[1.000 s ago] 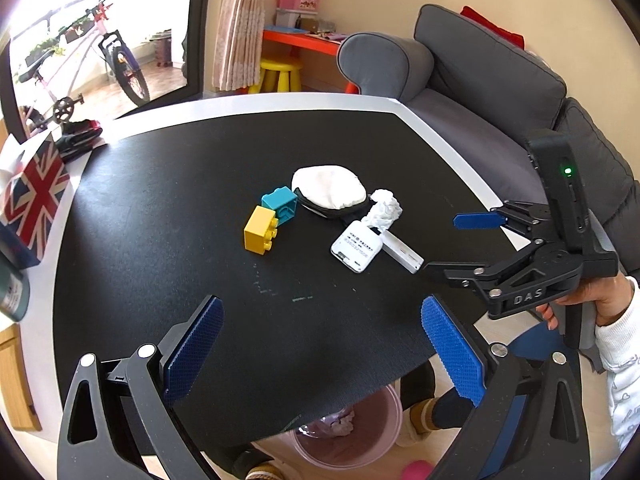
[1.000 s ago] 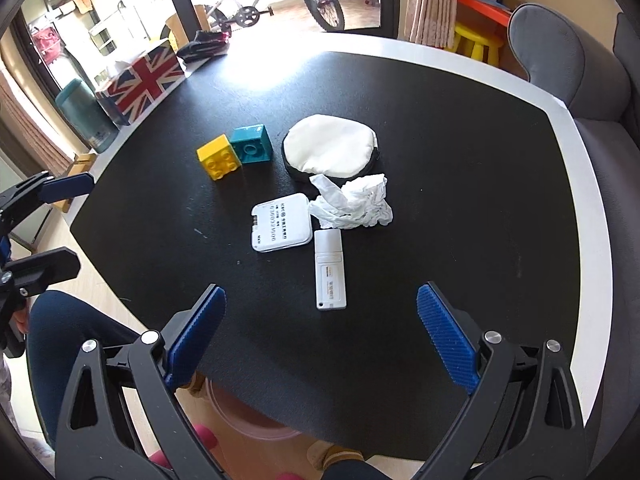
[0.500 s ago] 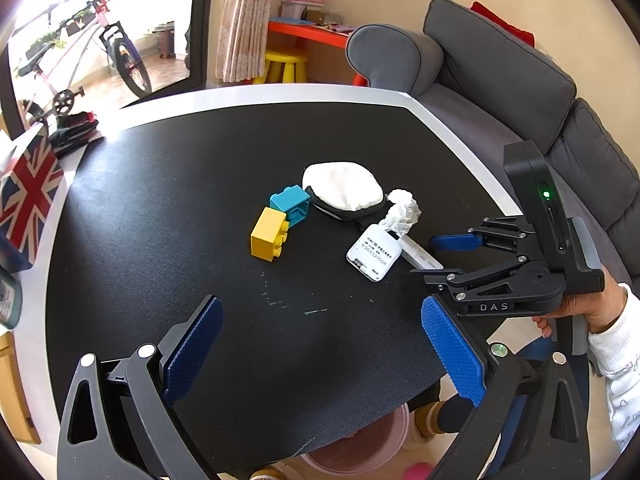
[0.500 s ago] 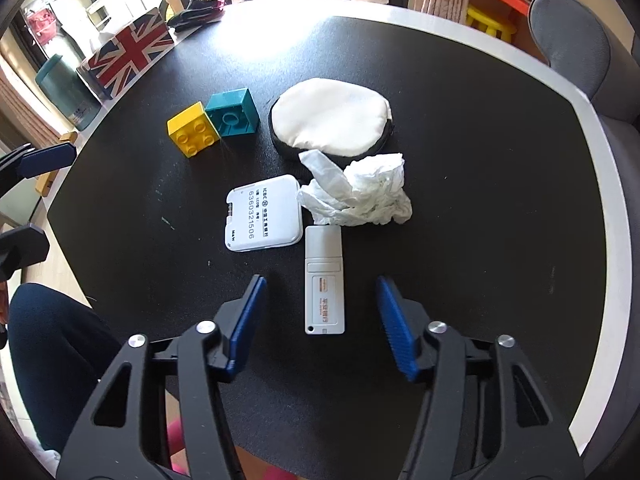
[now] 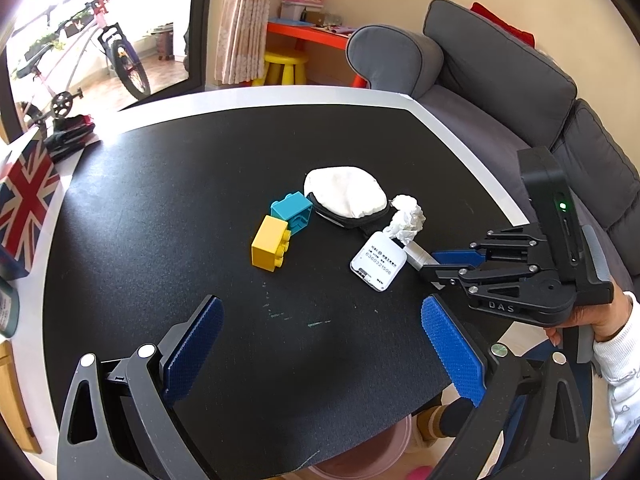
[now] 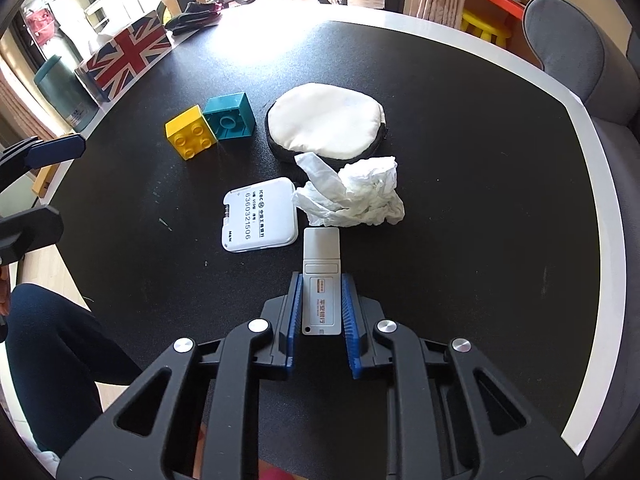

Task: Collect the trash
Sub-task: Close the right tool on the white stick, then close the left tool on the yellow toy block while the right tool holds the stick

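The right gripper point(image 6: 322, 308) is seen lowered to the black table top with a white rim point(image 6: 500, 216), its blue ribbed pads point(image 6: 347, 304) closed against the two long sides of a slim white rectangular bank token point(image 6: 321, 280) that lies flat on the surface. From the left wrist view the same gripper point(image 5: 442, 264) is seen at the table's right edge, held by a hand in a white sleeve point(image 5: 600, 316), with only the far end of the token point(image 5: 418, 254) showing.

The left gripper point(image 5: 320, 344) is held above the near edge of the table, its blue pads set wide apart with nothing between them.

A crumpled white paper tissue point(image 6: 354, 194) is seen just beyond the token's far end, touching or nearly touching it; contact cannot be told for certain. A flat white square card-shaped device with printed digits point(image 6: 260, 216) lies just to the left of the token and tissue. Behind the tissue a round white cushioned pouch with a black edge point(image 6: 326, 126) is placed, and to its left a teal plastic building brick point(image 6: 230, 120) and a yellow plastic building brick point(image 6: 190, 132) are set side by side, touching. Below the near table edge, the rim of a pink plastic bin point(image 5: 376, 468) is partly visible.
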The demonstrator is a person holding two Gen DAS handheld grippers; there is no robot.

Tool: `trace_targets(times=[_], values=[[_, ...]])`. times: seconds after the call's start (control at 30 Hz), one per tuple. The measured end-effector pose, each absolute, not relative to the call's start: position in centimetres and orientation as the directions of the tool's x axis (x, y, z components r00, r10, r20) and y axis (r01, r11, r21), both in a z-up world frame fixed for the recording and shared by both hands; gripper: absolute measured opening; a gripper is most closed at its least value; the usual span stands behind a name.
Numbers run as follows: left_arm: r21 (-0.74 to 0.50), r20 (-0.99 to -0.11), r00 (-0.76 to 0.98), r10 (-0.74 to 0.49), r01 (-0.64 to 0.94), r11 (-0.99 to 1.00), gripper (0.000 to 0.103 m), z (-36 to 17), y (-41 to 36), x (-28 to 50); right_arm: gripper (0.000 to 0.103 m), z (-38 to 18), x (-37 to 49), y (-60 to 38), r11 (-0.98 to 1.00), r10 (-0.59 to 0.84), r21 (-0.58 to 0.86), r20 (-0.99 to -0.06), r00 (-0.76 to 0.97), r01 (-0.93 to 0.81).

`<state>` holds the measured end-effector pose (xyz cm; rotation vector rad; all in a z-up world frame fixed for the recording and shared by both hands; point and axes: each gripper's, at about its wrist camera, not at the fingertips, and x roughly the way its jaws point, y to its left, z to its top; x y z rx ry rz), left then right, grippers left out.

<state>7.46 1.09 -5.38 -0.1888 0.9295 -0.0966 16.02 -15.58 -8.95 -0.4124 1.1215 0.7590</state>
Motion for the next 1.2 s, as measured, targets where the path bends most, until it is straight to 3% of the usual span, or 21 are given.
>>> trace_targets(times=[0.87, 1.03, 1.1, 1.2], values=[[-0.151, -0.817, 0.561, -0.134, 0.016, 0.988, 0.095, -7.8, 2.0, 13.5, 0.019, -4.8, 16.2, -18.0, 0.711, 0.396, 0.102, -0.876, 0.276, -0.696], [-0.144, -0.831, 0.542, -0.126, 0.008, 0.989, 0.067, -9.0, 2.4, 14.3, 0.019, -4.9, 16.5, -18.1, 0.713, 0.396, 0.103, -0.875, 0.277, -0.694], [-0.143, -0.838, 0.532, -0.122, 0.002, 0.990, 0.046, -9.5, 2.5, 14.4, 0.019, -4.9, 16.6, -18.0, 0.713, 0.397, 0.104, -0.875, 0.276, -0.694], [-0.140, -0.842, 0.527, -0.115, -0.006, 0.990, 0.031, -9.9, 2.7, 14.4, 0.019, -4.9, 16.6, -17.9, 0.712, 0.398, 0.103, -0.874, 0.278, -0.694]])
